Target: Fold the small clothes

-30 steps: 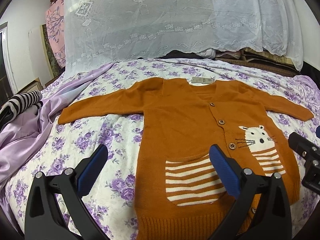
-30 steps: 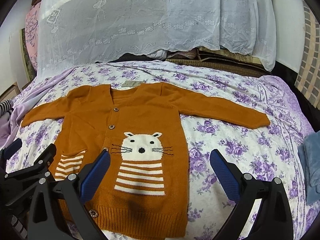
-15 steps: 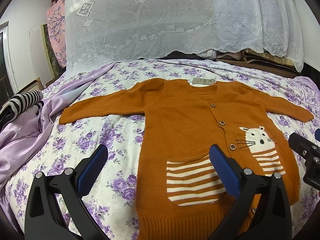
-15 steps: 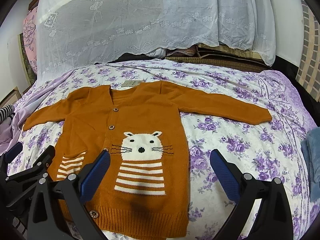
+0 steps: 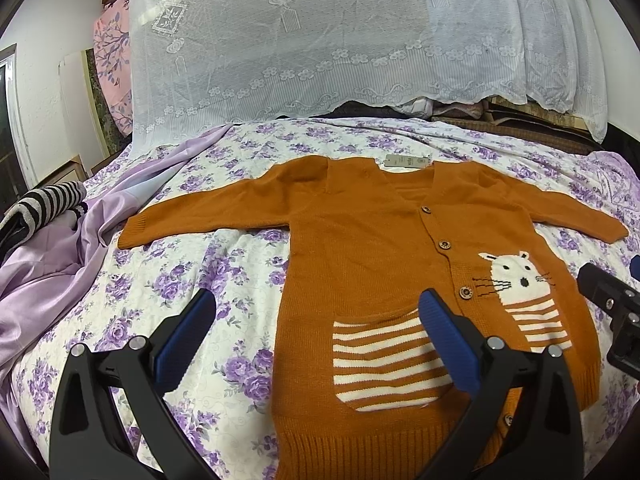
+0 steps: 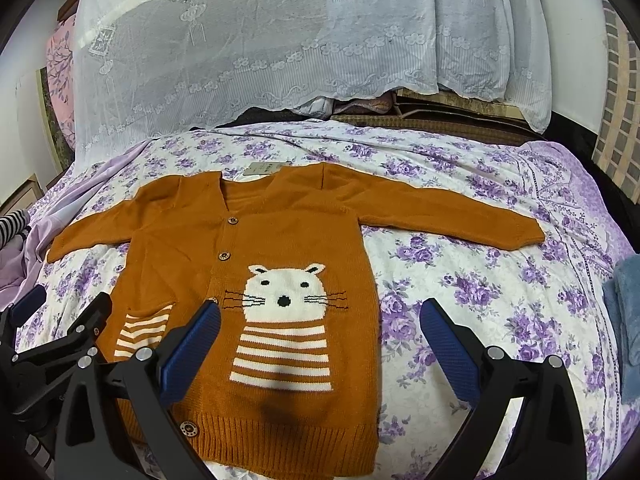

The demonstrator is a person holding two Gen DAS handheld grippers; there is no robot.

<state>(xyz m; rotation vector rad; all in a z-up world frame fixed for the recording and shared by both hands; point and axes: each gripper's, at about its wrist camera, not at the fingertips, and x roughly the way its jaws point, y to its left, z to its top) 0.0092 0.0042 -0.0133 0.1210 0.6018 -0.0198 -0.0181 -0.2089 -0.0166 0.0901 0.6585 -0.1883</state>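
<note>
Orange cardigan (image 5: 384, 248) lies flat on the floral bed (image 5: 200, 264), sleeves spread — unfolded. Left tool (image 5: 316, 336) hovers open above its left hem edge and striped pocket (image 5: 380, 360); right tool (image 6: 320, 340) hovers open above the cat motif (image 6: 288, 292) — neither touches it.

One orange cardigan (image 6: 256, 248), with two sleeves, four wooden buttons, one cat face, one striped pocket (image 5: 384, 364) and one paper tag (image 5: 406, 161). One flowered bed (image 6: 480, 280). One lace curtain (image 6: 280, 40). Two claws: left claw (image 5: 316, 344), right claw (image 6: 320, 344).
</note>
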